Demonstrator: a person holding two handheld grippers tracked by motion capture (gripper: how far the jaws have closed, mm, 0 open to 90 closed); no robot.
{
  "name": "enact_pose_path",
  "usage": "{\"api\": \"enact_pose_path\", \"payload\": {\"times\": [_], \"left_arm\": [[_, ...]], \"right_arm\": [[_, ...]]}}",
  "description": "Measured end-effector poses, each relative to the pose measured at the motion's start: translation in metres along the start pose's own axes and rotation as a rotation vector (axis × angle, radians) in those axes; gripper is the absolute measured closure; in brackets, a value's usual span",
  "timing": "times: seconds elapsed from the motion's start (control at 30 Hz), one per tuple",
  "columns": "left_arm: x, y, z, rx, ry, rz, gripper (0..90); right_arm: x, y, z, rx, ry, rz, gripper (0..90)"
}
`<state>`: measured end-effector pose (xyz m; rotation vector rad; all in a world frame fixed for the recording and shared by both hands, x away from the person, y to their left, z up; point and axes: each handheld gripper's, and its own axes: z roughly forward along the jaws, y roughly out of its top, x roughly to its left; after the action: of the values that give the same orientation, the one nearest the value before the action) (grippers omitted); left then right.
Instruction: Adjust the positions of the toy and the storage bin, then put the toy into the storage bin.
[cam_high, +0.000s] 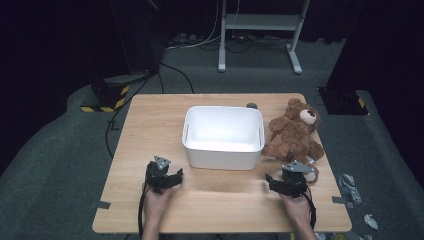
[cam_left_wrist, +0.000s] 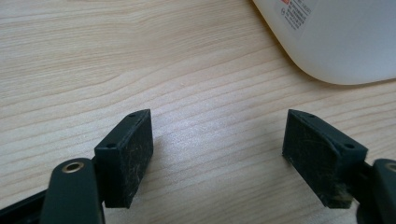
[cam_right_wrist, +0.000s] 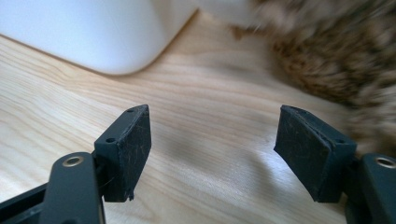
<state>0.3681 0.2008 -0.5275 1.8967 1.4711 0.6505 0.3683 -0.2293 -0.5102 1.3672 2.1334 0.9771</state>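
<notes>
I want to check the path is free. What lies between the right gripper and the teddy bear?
Nothing: bare wooden table between the open right gripper and the teddy bear, seen in the right gripper view.

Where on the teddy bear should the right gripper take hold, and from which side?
Probably the near leg or lower body of the teddy bear, approached from the front, where the open right gripper already sits close. The bear lies sprawled beside the white bin, head toward the table's far edge, so its soft, narrow limbs face the jaws.

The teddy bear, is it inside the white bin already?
No, the teddy bear lies on the table beside the white bin, against its right side.
</notes>
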Motion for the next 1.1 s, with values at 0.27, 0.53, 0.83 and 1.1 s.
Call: {"api": "enact_pose_path", "payload": {"times": [0.27,0.53,0.83,1.1], "left_arm": [[0.000,0.000,0.000,0.000,0.001,-0.002,24.4],[0.000,0.000,0.000,0.000,0.001,-0.002,24.4],[0.000,-0.001,0.000,-0.003,0.001,-0.002,24.4],[0.000,-0.001,0.000,-0.003,0.001,0.000,24.3]], "right_arm": [[-0.002,0.013,-0.017,-0.055,0.025,-0.002,24.0],[-0.015,0.029,-0.031,-0.101,0.016,0.011,22.3],[-0.028,0.040,-0.036,-0.102,-0.015,0.038,21.7],[-0.033,0.048,-0.038,-0.105,-0.044,0.042,20.8]]}}
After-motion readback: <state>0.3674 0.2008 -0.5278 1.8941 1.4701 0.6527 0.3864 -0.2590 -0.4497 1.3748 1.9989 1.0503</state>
